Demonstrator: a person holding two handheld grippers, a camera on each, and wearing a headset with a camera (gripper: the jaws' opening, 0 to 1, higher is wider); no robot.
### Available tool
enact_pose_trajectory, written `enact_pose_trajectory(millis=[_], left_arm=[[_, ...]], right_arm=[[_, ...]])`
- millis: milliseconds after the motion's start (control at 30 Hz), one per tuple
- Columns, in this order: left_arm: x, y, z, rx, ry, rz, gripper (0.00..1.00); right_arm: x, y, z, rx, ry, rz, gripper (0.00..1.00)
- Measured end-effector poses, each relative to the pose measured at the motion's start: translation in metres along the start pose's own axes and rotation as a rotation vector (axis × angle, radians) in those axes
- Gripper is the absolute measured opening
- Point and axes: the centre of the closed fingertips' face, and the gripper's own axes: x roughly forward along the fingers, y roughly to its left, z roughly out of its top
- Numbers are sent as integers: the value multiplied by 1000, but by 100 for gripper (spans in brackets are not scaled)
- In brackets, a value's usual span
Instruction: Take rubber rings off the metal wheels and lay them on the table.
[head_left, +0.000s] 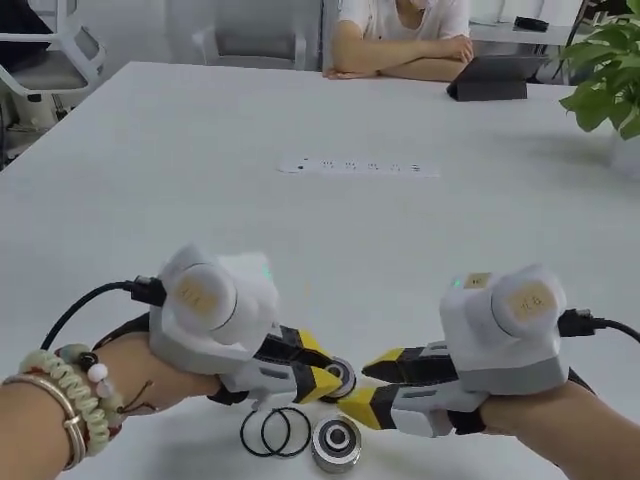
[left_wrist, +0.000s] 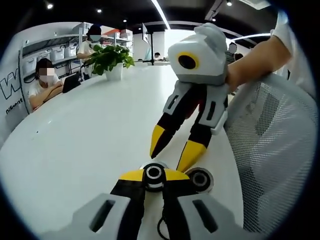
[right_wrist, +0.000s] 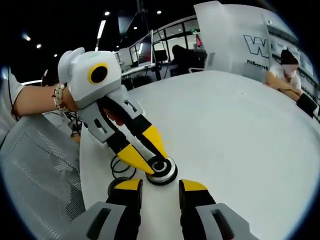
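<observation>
My left gripper (head_left: 335, 373) is shut on a small metal wheel (head_left: 341, 379), held just above the table near its front edge. In the left gripper view the yellow tips clamp that wheel (left_wrist: 154, 172) from both sides. My right gripper (head_left: 362, 388) is open, its tips a short way from the held wheel (right_wrist: 163, 171); in the left gripper view the right gripper (left_wrist: 166, 161) points down at it. Two black rubber rings (head_left: 275, 432) lie flat on the table. Beside them lies a second metal wheel (head_left: 336, 444).
A white power strip (head_left: 358, 167) lies mid-table. At the far edge a person (head_left: 400, 40) sits with folded arms beside a dark tablet (head_left: 488, 78). A green plant (head_left: 610, 70) stands far right. A mesh chair back (left_wrist: 280, 145) is close behind the grippers.
</observation>
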Motion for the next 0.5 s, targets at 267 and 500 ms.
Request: enact_pose_trajectory(millis=[267,500], left_arm=[[2,-4,1,9,-1,-9,7],[2,-5,2,9,-5,-9,7]], right_arm=[[2,2,-7,-40,31,4,18],[1,2,-7,-53,31,13,14]])
